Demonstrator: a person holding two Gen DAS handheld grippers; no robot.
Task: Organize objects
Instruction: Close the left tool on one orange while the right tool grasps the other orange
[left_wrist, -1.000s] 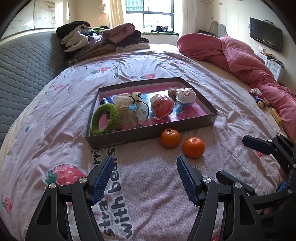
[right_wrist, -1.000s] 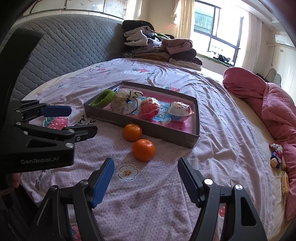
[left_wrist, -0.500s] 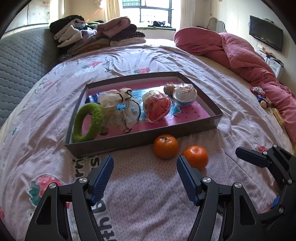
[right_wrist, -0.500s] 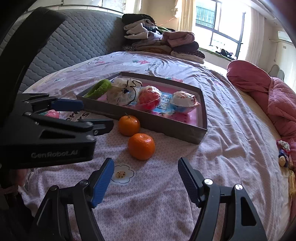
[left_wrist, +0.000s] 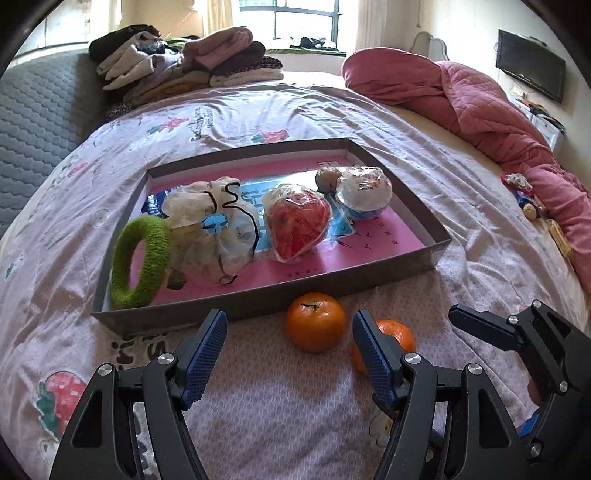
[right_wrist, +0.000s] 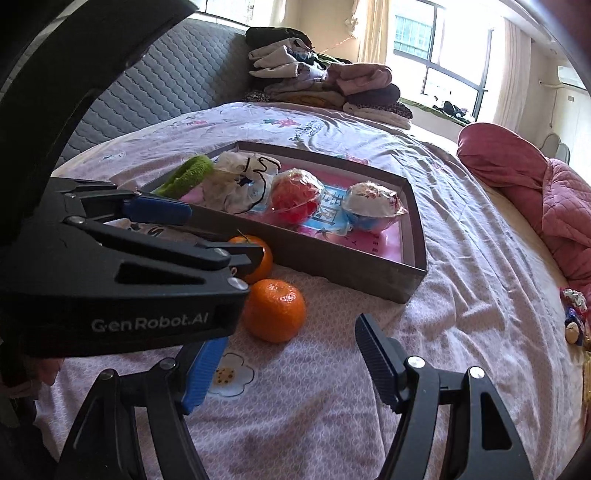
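Shallow grey box (left_wrist: 258, 308), pink-lined, on the bedsheet (left_wrist: 258, 406). Contents, 9 to 3 o'clock: green fuzzy ring (left_wrist: 142, 258) leaning on the left wall; white drawstring pouch (left_wrist: 214, 236); wrapped red heart (left_wrist: 297, 223); wrapped white-and-blue cup (left_wrist: 364, 192).

Outside, just beside the near wall at 6 o'clock: two oranges, one (left_wrist: 316, 321) near the wall, the other (left_wrist: 397, 336) at its 4 o'clock.

Left gripper (left_wrist: 288, 350): jaws wide, empty, the nearer-wall orange just ahead of the gap. Right gripper (right_wrist: 291, 354): wide, empty.

Room: folded clothes (left_wrist: 177, 66) at 11 o'clock, pink quilt (left_wrist: 480, 110) at 2.
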